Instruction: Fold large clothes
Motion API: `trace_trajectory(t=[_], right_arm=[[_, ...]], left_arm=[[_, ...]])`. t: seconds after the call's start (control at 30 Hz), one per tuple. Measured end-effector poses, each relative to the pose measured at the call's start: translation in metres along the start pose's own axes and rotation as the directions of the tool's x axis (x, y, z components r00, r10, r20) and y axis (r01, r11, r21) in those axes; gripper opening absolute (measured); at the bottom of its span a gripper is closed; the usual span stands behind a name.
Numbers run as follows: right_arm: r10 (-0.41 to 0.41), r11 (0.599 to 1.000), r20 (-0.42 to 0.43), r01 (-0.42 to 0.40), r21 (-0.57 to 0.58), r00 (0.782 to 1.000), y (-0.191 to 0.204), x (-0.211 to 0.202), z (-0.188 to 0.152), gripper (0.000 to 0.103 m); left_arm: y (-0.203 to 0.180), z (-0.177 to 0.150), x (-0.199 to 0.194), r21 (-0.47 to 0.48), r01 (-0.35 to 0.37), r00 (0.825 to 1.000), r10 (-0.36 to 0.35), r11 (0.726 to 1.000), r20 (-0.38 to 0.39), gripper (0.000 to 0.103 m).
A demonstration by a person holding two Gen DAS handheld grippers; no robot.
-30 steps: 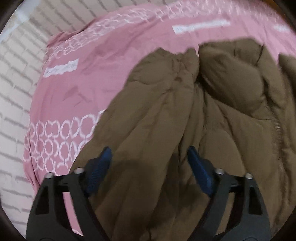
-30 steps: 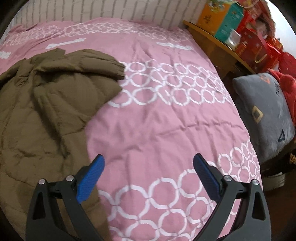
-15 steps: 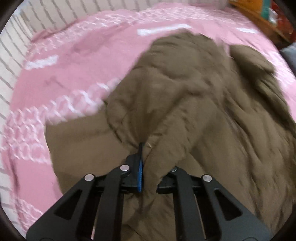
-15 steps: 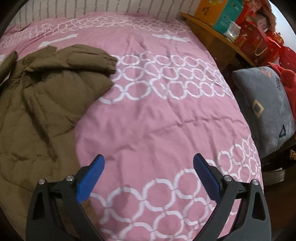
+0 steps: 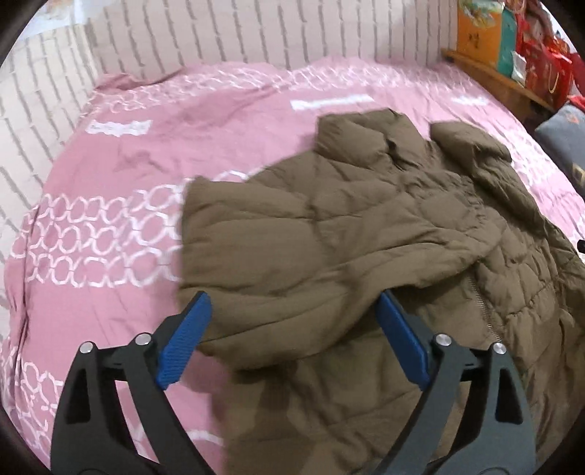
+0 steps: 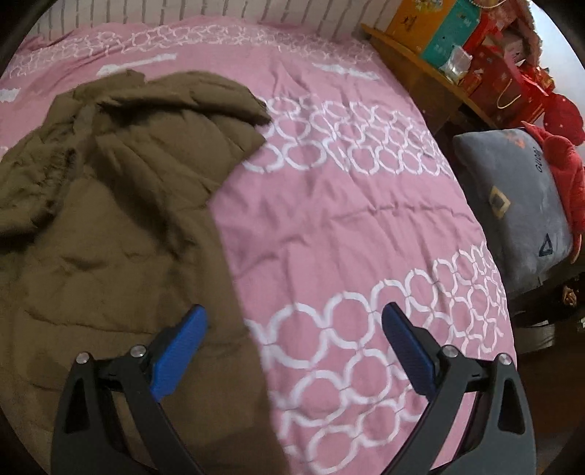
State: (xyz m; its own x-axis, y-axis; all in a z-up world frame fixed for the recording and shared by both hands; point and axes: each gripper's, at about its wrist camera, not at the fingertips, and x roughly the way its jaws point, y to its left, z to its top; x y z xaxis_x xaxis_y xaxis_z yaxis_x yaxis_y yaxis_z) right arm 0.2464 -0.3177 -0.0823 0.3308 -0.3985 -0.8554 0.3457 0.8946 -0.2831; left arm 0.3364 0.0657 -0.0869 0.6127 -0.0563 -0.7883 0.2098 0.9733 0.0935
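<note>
Left wrist view. A white brick-pattern wall (image 5: 226,33) runs along the left and far edges of the bed. The pink bedspread (image 5: 109,175), printed with white rings, covers the whole surface. The left gripper (image 5: 292,339) has its fingers spread wide and grips nothing. Its left blue pad (image 5: 184,347) sits over bare bedspread just beside the garment's edge. Its right blue pad (image 5: 400,343) sits over the garment. The brown padded jacket (image 5: 365,234) lies on the bedspread from the centre to the right of this view. A folded-over panel of the jacket lies directly ahead of and between the two pads. A zipper line (image 5: 482,307) runs just right of the right pad. Whether the pads touch the fabric cannot be told.

Right wrist view. The jacket (image 6: 109,219) fills the left half, lying on the bedspread (image 6: 347,226). The right gripper (image 6: 294,347) is also spread wide and empty. Its left pad (image 6: 179,350) sits over the jacket's right border; its right pad (image 6: 407,354) sits over bare bedspread, well apart from the jacket. A grey cushion (image 6: 512,204) lies beside the bed's right edge. A wooden shelf (image 6: 413,69) holding coloured boxes stands beyond it.
</note>
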Motion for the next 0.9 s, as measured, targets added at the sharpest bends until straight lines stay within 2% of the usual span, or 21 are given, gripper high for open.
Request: trace_trajectory(t=[0.1,0.27,0.37,0.5,0.6,0.7,0.8,0.83,0.9], right_arm=[[-0.028,1.000,-0.014,0.028,-0.010,0.999,0.035,-0.015,0.011,0.096],[-0.037,0.999,-0.019,0.037,-0.019,0.999,0.088,-0.025,0.036,0.096],[0.017,1.000,0.013,-0.017,-0.013,1.000,0.117,-0.036,0.054,0.096],[0.133,0.991,0.057,-0.133,-0.007,0.989,0.138,-0.045,0.063,0.096],[0.164,0.986,0.069,-0.160,-0.053,0.984,0.149,-0.046,0.061,0.096],[0.224,0.974,0.083,-0.222,-0.043,0.971,0.151,-0.042,0.068,0.096],[0.312,0.950,0.070,-0.312,-0.022,0.947,0.159,-0.030,0.082,0.096],[0.349,0.937,0.056,-0.347,-0.040,0.936,0.169,-0.024,0.086,0.096],[0.374,0.924,0.025,-0.371,-0.093,0.927,0.192,-0.013,0.089,0.096]], left_arm=[[0.019,-0.002,0.001,-0.016,0.012,0.999,-0.012,1.000,0.039,0.095],[0.046,0.003,-0.001,0.000,-0.051,0.997,0.051,0.999,0.058,0.095],[0.067,0.006,-0.006,-0.008,-0.129,0.990,0.130,0.992,0.062,0.096],[0.090,0.007,-0.013,-0.053,-0.112,0.992,0.114,0.992,0.049,0.097],[0.089,0.005,-0.009,-0.036,-0.159,0.986,0.160,0.987,0.052,0.098],[0.089,0.005,0.005,-0.058,-0.130,0.991,0.131,0.990,0.019,0.098],[0.092,0.007,0.015,-0.097,-0.099,0.995,0.100,0.990,0.007,0.098],[0.093,0.009,0.018,-0.119,-0.080,0.997,0.080,0.990,0.000,0.098],[0.094,0.012,0.023,-0.160,-0.023,1.000,0.023,0.987,-0.001,0.098]])
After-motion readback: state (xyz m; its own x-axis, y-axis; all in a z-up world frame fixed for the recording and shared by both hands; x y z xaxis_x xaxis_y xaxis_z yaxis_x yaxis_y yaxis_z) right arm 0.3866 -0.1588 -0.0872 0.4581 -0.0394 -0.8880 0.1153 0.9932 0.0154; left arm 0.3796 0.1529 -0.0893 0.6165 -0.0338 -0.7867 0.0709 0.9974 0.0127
